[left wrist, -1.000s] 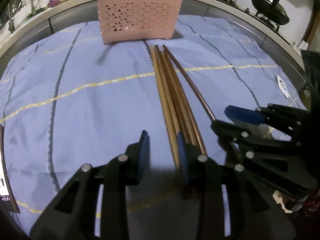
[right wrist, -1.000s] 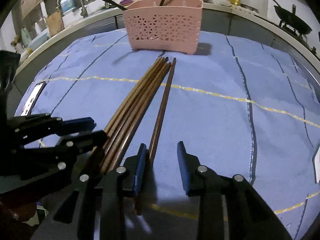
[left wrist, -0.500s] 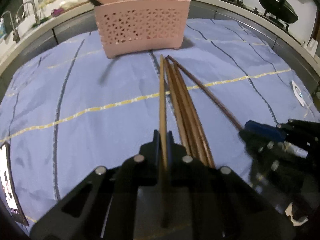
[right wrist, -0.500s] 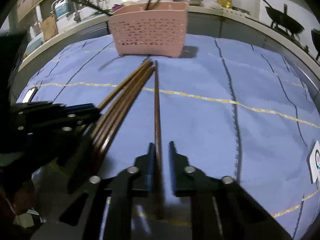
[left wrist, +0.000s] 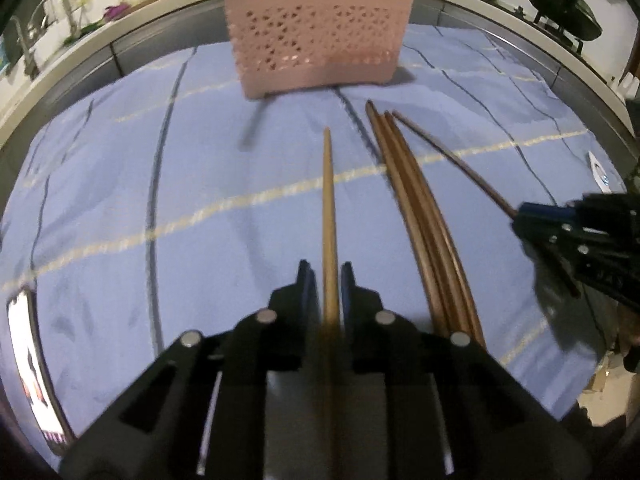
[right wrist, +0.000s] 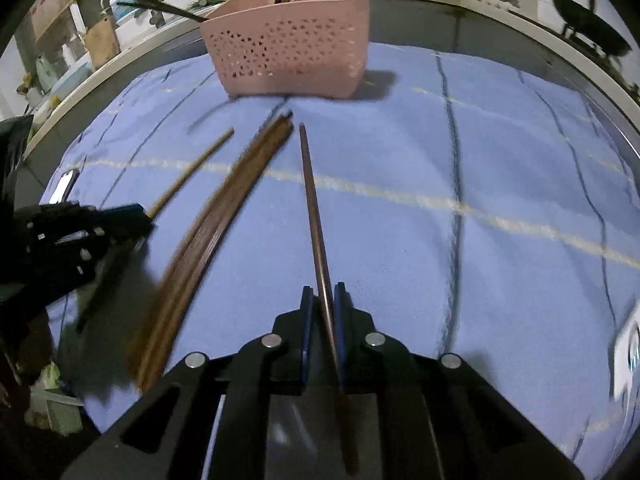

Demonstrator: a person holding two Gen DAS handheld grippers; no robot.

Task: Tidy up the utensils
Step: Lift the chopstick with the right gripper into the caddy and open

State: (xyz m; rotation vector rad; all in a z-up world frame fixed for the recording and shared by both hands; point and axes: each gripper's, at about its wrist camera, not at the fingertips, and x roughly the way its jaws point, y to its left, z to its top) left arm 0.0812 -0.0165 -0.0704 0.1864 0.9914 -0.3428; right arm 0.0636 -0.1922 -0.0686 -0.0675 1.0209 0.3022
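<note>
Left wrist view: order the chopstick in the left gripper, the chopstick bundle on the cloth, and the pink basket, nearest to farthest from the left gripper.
1. Light chopstick: clamped in the left gripper.
2. Chopstick bundle: lying on the cloth just to its right.
3. Pink basket: farthest, ahead at the cloth's back edge.

My left black two-finger gripper with blue pads (left wrist: 325,280) has its jaws closed down on a pale wooden chopstick (left wrist: 329,208), pointing straight ahead; my right black two-finger gripper with blue pads (right wrist: 322,300) is likewise clamped on a dark brown chopstick (right wrist: 312,200); each sits low and level, off to the other's side.
</note>
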